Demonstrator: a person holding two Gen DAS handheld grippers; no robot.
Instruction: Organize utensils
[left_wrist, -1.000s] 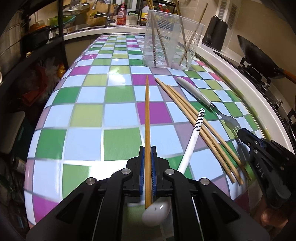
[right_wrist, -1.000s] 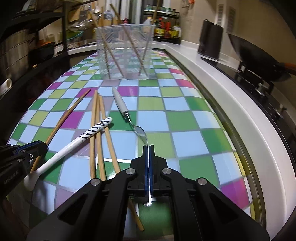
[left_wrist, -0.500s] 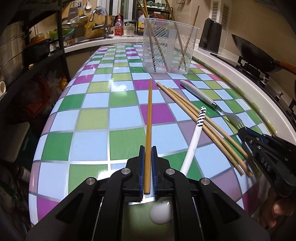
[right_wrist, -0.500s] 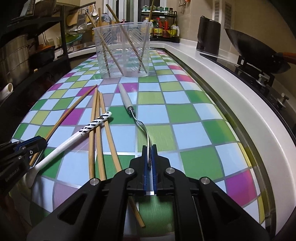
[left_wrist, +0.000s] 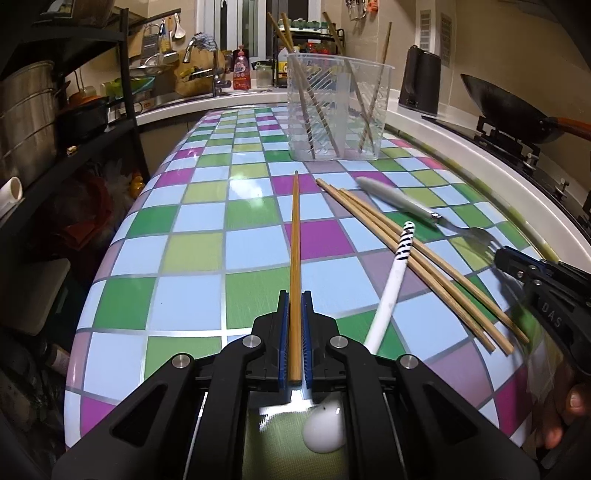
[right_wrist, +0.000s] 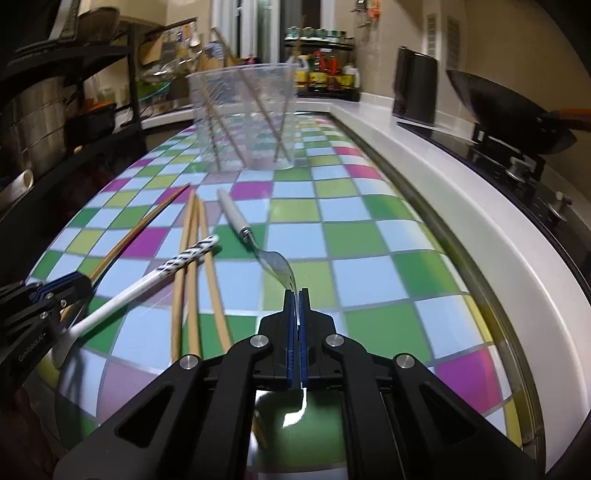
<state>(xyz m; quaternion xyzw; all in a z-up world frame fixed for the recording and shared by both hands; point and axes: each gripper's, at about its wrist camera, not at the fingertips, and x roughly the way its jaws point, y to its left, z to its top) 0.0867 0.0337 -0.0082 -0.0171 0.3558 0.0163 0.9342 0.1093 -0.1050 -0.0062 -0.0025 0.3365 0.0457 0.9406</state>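
My left gripper (left_wrist: 294, 295) is shut on one end of an orange-brown chopstick (left_wrist: 295, 236) that points ahead over the checkered table. My right gripper (right_wrist: 296, 293) is shut on the tines of a fork (right_wrist: 255, 236) with a pale handle; the fork also shows in the left wrist view (left_wrist: 406, 205), lifted and blurred. A white spoon with a striped handle (left_wrist: 391, 288) lies across three bamboo chopsticks (left_wrist: 424, 266). A clear plastic holder (left_wrist: 338, 107) with several chopsticks in it stands at the far end; it also shows in the right wrist view (right_wrist: 243, 118).
The checkered table (left_wrist: 192, 251) has a white counter edge (right_wrist: 443, 192) along the right. A wok (left_wrist: 506, 110) sits on a stove at the right, with a black appliance (left_wrist: 421, 85) behind. Shelves with pots (left_wrist: 26, 118) stand at the left, a sink at the back.
Both grippers have risen and tilted up with their utensils. The fork's handle has lifted off the table. The chopstick stays clamped in the left gripper.
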